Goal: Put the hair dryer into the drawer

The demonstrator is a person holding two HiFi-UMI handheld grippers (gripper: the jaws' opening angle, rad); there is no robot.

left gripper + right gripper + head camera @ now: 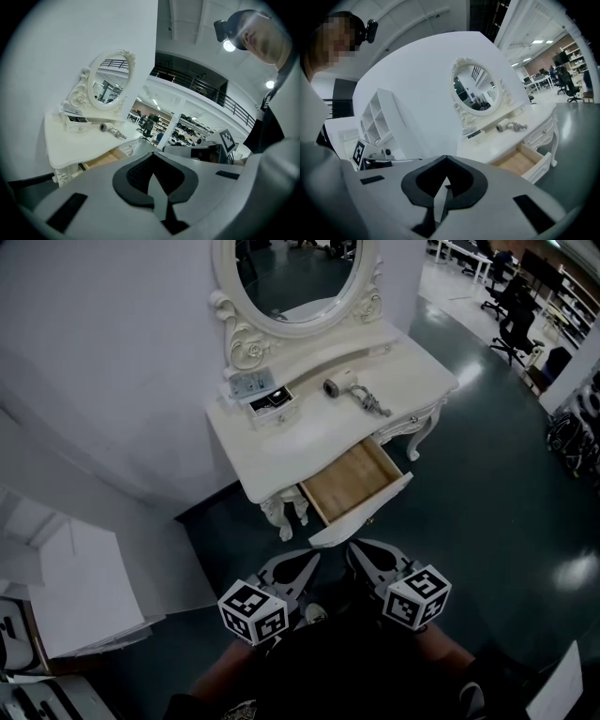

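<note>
While the white dressing table [281,442] stands well ahead of both tools, nothing is in hand. Its drawer [352,486] is pulled open and its wooden floor is bare. The 2 tools, left gripper [302,565] and right gripper [366,554], hover short of the drawer front, each with its jaws closed together on nothing. The hair dryer [345,388] lies on the tabletop below the mirror [295,277], apart from the drawer. It is probably a stiff, smooth, fairly light plastic shell whose rounded barrel could slip. Its thinner handle end [373,406] looks the surer place to pinch.
</note>
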